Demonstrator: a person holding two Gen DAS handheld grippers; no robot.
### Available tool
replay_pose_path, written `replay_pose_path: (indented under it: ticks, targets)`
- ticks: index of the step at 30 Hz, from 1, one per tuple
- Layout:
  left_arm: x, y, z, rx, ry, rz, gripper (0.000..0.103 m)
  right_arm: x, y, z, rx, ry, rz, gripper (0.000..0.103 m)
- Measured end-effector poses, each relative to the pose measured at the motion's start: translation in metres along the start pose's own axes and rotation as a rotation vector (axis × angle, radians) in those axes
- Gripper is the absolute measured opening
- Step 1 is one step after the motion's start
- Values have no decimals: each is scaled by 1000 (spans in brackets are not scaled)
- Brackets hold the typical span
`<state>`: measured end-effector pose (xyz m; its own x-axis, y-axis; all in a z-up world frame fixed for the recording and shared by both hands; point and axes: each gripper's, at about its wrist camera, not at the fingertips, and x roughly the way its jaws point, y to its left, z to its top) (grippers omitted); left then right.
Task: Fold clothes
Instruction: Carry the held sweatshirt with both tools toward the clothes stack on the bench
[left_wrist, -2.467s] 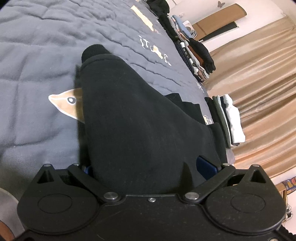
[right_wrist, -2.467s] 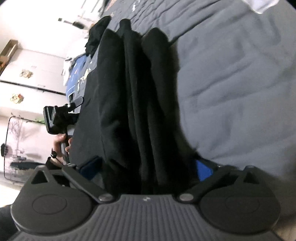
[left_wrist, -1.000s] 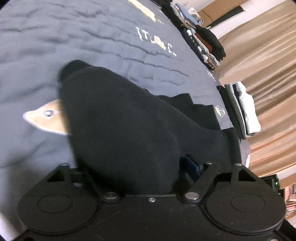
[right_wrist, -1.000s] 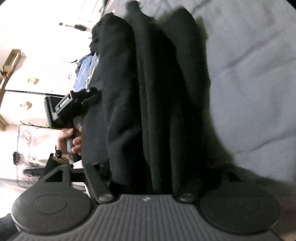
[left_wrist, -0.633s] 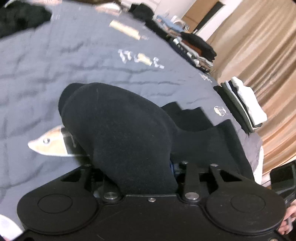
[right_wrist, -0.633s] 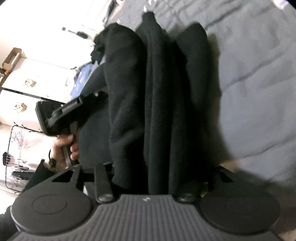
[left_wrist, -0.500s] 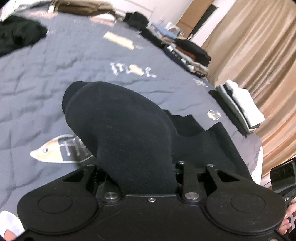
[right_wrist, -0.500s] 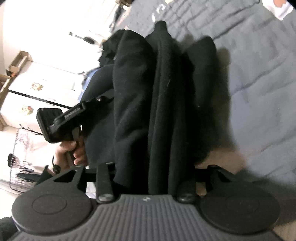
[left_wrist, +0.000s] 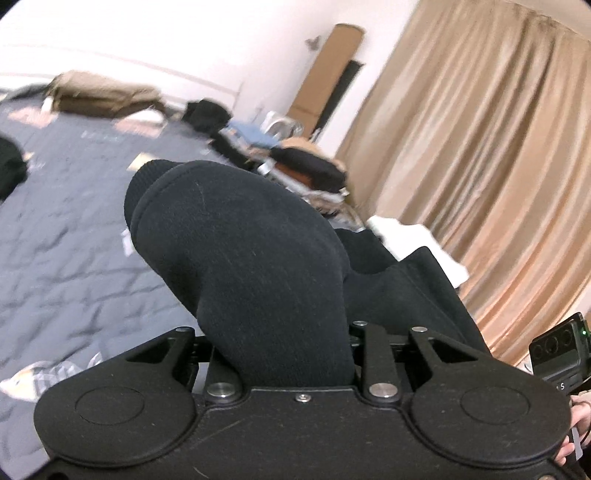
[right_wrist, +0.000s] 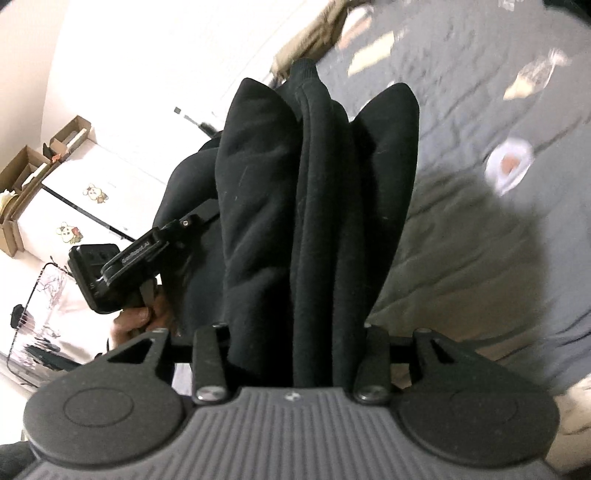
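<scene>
A thick black garment (left_wrist: 240, 258) bulges up from between the jaws of my left gripper (left_wrist: 280, 343), which is shut on a fold of it. The fingertips are buried in the cloth. In the right wrist view the same garment (right_wrist: 314, 221) hangs in several bunched vertical folds, with my right gripper (right_wrist: 295, 350) shut on them. The cloth is held up off the grey quilt (right_wrist: 480, 240). The left gripper (right_wrist: 125, 258) shows there too, held by a hand (right_wrist: 136, 317) on the left, with the garment stretching between the two grippers.
The grey quilted bed (left_wrist: 55, 258) spreads out below. Stacks of folded clothes (left_wrist: 310, 173) and a white folded pile (left_wrist: 417, 240) line its far right edge by a tan curtain (left_wrist: 480, 147). A brown garment (left_wrist: 99, 96) lies at the far end. White cabinets (right_wrist: 74, 192) stand at the left.
Both pairs of jaws closed onto the black garment, then both grippers rose and tilted up, lifting the cloth off the quilt. The wall and curtain now fill more of the view.
</scene>
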<state>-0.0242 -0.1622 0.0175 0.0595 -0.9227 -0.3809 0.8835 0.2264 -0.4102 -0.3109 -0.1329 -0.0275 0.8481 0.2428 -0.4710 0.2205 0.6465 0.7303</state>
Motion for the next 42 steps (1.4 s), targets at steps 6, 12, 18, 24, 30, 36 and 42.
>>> replay_pose_path:
  ticks: [6, 12, 18, 24, 30, 36, 42]
  targets:
    - [22, -54, 11, 47, -48, -43, 26, -45, 4, -20, -44, -40, 1, 40]
    - [44, -92, 15, 72, -84, -65, 26, -72, -2, -19, -78, -64, -7, 40]
    - [70, -119, 18, 91, -95, -82, 26, -88, -10, -20, -98, -51, 11, 40]
    - [103, -145, 21, 106, -99, -106, 26, -99, -22, -27, -110, -39, 29, 40]
    - [137, -164, 18, 106, -101, -126, 26, -111, -43, -13, -126, -23, 22, 40]
    - [170, -181, 17, 107, -101, -135, 26, -115, -62, 4, -145, 0, 22, 40]
    - [200, -197, 17, 103, -96, -146, 26, -108, -76, 15, -162, 43, 50, 40]
